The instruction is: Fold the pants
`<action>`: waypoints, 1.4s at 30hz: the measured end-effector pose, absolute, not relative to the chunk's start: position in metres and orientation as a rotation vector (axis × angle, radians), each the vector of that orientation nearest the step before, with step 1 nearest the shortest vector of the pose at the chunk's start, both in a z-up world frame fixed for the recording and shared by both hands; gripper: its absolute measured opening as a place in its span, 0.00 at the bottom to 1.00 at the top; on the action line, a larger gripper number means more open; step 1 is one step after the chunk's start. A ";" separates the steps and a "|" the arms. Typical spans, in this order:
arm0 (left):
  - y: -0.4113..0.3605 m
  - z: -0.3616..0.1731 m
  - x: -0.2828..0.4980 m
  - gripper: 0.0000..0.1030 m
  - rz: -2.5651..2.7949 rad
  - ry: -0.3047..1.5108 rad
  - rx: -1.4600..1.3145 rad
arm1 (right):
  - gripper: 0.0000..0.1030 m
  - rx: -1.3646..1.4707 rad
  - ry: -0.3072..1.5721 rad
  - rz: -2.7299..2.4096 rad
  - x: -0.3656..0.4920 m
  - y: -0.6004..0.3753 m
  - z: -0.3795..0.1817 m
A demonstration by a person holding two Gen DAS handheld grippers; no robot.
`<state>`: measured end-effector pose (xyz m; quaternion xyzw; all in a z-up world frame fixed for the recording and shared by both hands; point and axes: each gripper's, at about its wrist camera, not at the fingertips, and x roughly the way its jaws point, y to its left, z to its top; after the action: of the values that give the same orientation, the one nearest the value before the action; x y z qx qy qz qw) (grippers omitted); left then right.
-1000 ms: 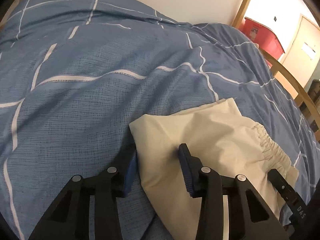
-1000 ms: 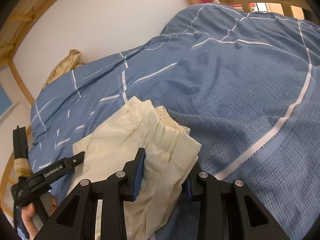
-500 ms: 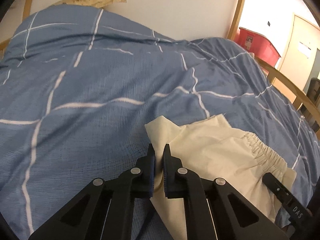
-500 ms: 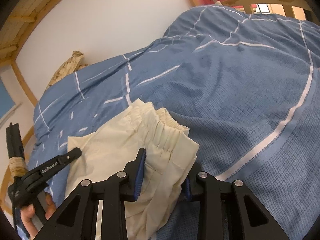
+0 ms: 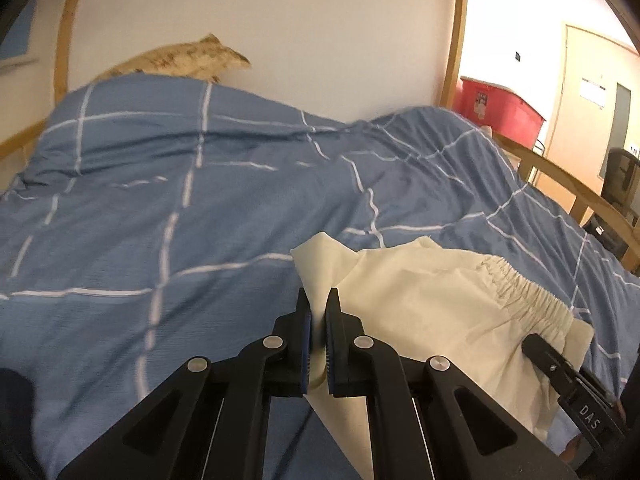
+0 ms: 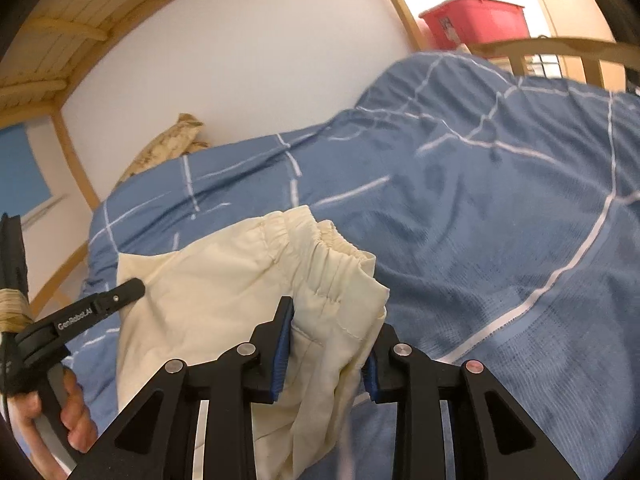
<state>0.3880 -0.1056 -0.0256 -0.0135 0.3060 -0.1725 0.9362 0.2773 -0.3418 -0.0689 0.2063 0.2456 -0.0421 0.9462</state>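
Cream cotton pants [image 5: 432, 312] with a gathered elastic waistband [image 6: 320, 248] lie bunched near the front edge of the bed, on a blue duvet with thin white grid lines [image 5: 160, 208]. Both ends are gripped and raised a little off the cover, probably so that the cloth hangs free and one part can be carried over the other for a fold.

On the left, the left gripper [image 5: 318, 306] takes the corner of the cloth that is far from the waistband. Its jaws are almost fully together, with only a thin fold of the cream fabric pinched between the blue pads, and a small peak of cloth stands up just beyond the tips. A thin pinch like this suits a single edge.

On the right, the right gripper [image 6: 332, 316] holds the waistband end. Its jaws stand narrow but clearly wider than the left ones, because they close on a thick bundle of gathered layers, which fills the gap from pad to pad. In the right wrist view, the person's hand [image 6: 60, 412] is seen around the handle of the left tool.
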 end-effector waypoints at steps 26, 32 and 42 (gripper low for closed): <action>0.173 0.052 0.246 0.07 -0.049 0.546 0.158 | 0.30 0.312 0.511 0.237 0.192 -0.071 0.005; 0.230 0.039 0.264 0.07 0.001 0.569 0.189 | 0.30 0.290 0.529 0.253 0.202 -0.001 -0.008; 0.281 0.000 0.313 0.07 0.016 0.649 0.242 | 0.30 0.316 0.580 0.196 0.233 0.074 -0.042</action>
<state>0.3129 0.2809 0.0005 0.1186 0.3178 0.0077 0.9407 0.2326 0.0736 -0.0417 0.1547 0.2843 0.0959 0.9413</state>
